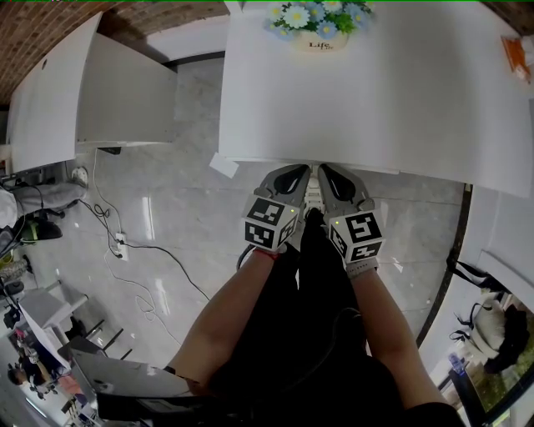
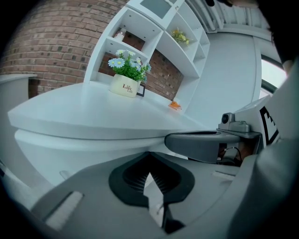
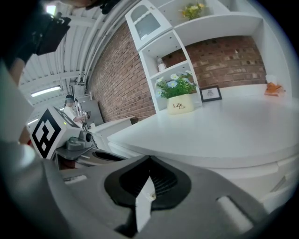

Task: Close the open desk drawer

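left gripper (image 2: 150,161): fingers closed, nothing held. right gripper (image 3: 148,164): the same, alongside it. flower pot (image 1: 319,25) and orange item (image 1: 517,55) stood well beyond on the white counter (image 1: 375,100). brick wall (image 3: 121,88), shelf unit (image 3: 187,51), tiled floor (image 1: 167,208) with cables (image 1: 125,247). drawer (image 2: 65,151) front sat under the counter edge, just ahead of both fingers; contact could not be told.
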A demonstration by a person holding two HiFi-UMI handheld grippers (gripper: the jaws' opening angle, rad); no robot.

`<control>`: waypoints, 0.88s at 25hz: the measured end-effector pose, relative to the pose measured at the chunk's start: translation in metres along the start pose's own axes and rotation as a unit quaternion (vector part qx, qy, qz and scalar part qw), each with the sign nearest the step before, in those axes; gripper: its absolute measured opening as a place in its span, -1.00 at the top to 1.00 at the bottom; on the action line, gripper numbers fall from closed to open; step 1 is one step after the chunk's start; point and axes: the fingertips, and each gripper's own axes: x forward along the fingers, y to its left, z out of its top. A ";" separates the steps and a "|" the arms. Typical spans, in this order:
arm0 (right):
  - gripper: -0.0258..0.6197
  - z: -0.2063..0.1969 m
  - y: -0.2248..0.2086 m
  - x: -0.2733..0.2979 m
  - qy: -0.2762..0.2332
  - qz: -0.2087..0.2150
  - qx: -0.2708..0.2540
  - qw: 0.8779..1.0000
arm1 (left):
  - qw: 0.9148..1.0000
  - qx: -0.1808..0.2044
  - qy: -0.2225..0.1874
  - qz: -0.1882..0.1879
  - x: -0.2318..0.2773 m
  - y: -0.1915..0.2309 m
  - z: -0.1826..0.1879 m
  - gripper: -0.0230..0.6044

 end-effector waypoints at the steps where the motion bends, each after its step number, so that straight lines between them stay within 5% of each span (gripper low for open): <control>1: 0.92 0.000 0.000 0.000 -0.001 0.001 -0.001 1.000 | 1.000 0.000 0.001 -0.001 0.000 -0.001 0.000 0.92; 22: 0.92 -0.022 -0.016 -0.005 0.020 -0.022 0.072 0.997 | 1.000 -0.024 0.004 -0.013 0.000 -0.001 -0.001 0.92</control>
